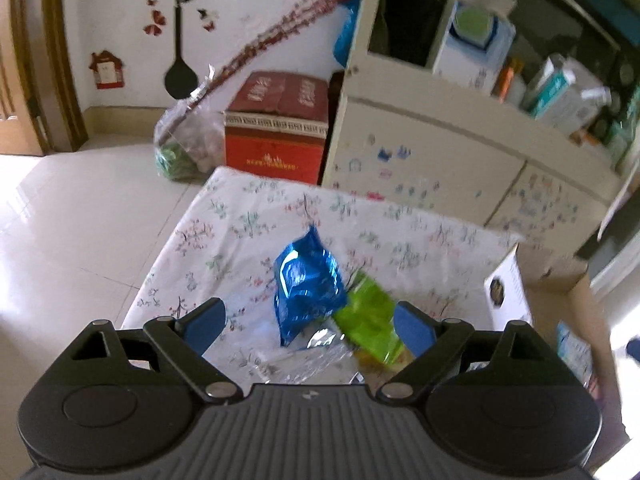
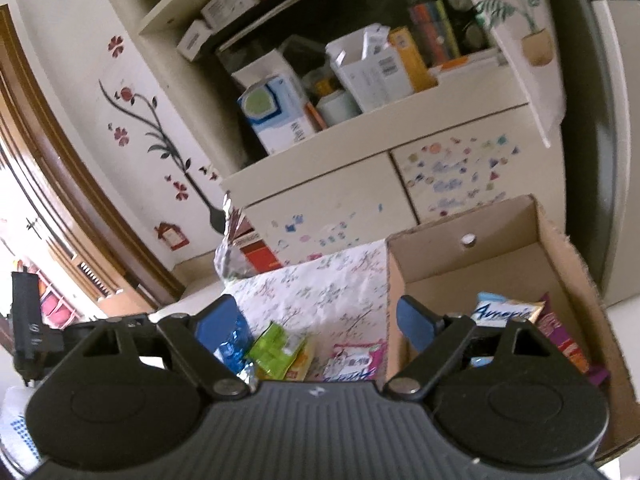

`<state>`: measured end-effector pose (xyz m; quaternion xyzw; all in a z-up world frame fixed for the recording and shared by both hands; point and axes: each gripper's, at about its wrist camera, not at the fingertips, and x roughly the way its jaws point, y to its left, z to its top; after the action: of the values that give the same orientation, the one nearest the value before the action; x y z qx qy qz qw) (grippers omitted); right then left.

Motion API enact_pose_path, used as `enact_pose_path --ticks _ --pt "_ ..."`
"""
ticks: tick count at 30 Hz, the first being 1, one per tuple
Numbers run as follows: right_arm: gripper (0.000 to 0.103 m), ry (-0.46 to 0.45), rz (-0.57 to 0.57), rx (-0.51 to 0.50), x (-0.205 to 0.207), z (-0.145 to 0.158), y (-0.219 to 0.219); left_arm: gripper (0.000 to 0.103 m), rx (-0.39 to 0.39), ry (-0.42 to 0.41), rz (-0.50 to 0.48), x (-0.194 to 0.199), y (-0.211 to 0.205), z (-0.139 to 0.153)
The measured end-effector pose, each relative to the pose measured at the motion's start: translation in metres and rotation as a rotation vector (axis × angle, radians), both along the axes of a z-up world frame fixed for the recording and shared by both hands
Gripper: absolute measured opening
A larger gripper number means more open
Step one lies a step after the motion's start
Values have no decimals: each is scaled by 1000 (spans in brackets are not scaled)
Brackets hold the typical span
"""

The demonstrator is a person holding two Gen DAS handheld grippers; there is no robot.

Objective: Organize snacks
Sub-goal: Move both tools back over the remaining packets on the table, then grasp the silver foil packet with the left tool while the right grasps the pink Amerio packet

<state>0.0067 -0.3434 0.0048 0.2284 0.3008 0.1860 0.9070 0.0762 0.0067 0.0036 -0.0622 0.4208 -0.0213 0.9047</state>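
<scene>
A blue foil snack bag [image 1: 306, 284] and a green snack pack [image 1: 370, 316] lie on the floral tablecloth [image 1: 248, 232], with a clear wrapper [image 1: 304, 364] nearer me. My left gripper [image 1: 310, 322] is open above them, holding nothing. In the right wrist view the blue bag [image 2: 232, 346], the green pack [image 2: 274, 350] and a pink-white pack [image 2: 352, 362] lie left of a cardboard box [image 2: 500, 256]. The box holds a blue-white packet [image 2: 502, 312] and a purple packet [image 2: 560, 338]. My right gripper [image 2: 318, 324] is open and empty, straddling the box's left wall.
A cream cabinet [image 2: 360, 172] with cluttered shelves stands behind the table. A red carton [image 1: 276, 128] and a plastic bag [image 1: 184, 148] sit on the tiled floor [image 1: 72, 220]. The box also shows at the right of the left wrist view [image 1: 560, 292].
</scene>
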Motion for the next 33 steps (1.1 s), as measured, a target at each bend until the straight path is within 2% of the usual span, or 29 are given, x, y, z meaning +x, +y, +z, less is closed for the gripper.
enact_pose_path --ticks 3,11,19,24,26,33 --pt "87 9 15 10 2 -2 5 94 20 23 -31 1 3 -17" --pt "87 43 30 27 10 -10 13 94 142 88 -121 8 -9 -67" --pt "87 103 70 54 26 -25 30 94 148 80 -204 10 -13 -84" --pt "87 185 103 146 38 -44 40 94 189 65 -244 10 -21 -94" --pt "87 207 102 158 44 -50 46 94 182 59 -242 10 -21 -97" --pt "87 237 75 4 60 -64 75 94 199 58 -264 11 -28 -101"
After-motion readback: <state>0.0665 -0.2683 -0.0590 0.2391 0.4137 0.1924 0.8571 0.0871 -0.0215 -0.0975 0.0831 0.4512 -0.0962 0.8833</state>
